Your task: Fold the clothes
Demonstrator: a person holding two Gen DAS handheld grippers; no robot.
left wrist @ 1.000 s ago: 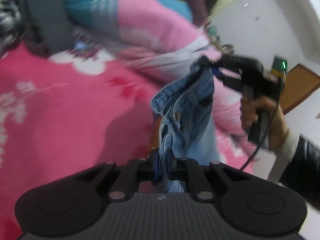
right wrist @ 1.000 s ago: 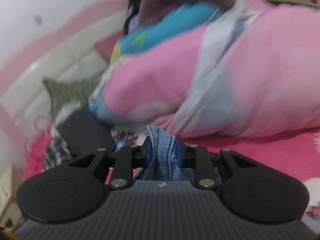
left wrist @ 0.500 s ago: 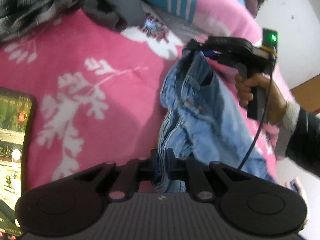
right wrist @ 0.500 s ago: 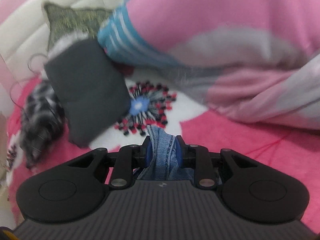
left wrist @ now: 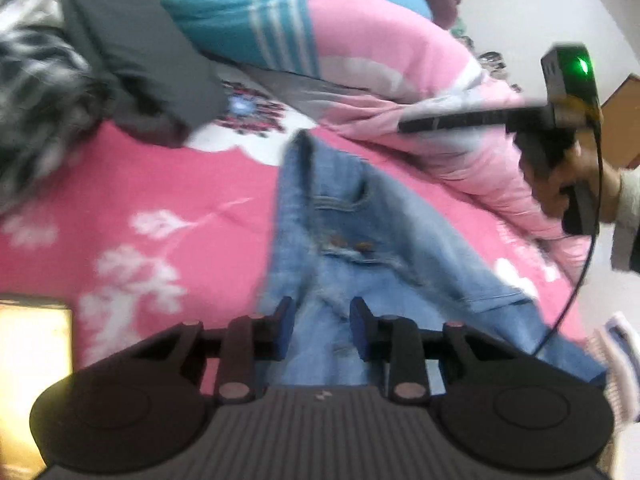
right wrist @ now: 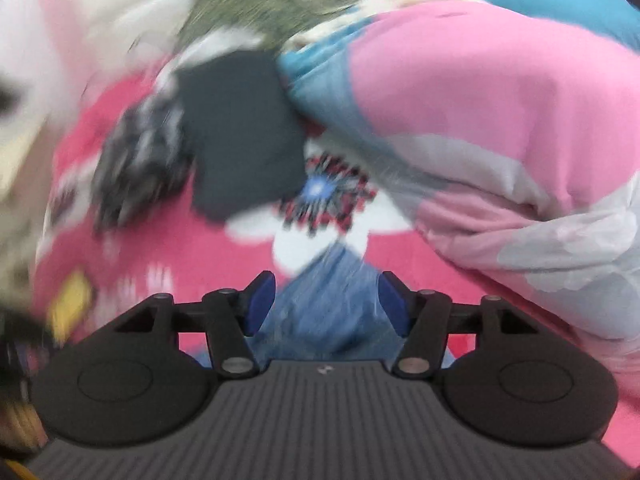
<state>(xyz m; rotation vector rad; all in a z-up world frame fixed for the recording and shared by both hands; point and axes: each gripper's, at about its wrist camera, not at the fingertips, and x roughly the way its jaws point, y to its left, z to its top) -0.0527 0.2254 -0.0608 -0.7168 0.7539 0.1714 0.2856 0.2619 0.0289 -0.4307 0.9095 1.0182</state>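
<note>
- We see the jeans point(left wrist: 352, 240) lying spread on the pink floral blanket point(left wrist: 132, 200), running from the centre of the left wrist view down to its lower edge and out to the lower right.
- Our left gripper point(left wrist: 322, 330) sits at the bottom centre of that view; its jaws are opening, with a narrow gap between the blue pads point(left wrist: 285, 326). Denim lies between and beneath them, and the pads look clear of the cloth.
- Our right gripper point(right wrist: 322, 306) fills the bottom of the right wrist view. Its jaws are opening too and stand wider, the blue pads point(right wrist: 260, 304) apart from the corner of the jeans point(right wrist: 332, 292) that lies between them on the blanket.
- In the left wrist view we also see the right gripper from the side at the upper right, held by a hand point(left wrist: 576, 184), with a green light point(left wrist: 582, 66) on its top and a black cable point(left wrist: 580, 280) hanging down from it.
- A folded dark garment point(left wrist: 136, 60) rests at the upper left, touching a black-and-white checked cloth point(left wrist: 28, 92) at the left edge.
- A bunched pink and teal quilt point(left wrist: 360, 36) fills the top of the frame, behind the jeans.
- A lit phone screen point(left wrist: 32, 372) lies at the lower left edge, blurred.
- The right wrist view is heavily blurred, so we cannot make out finer detail there.
</note>
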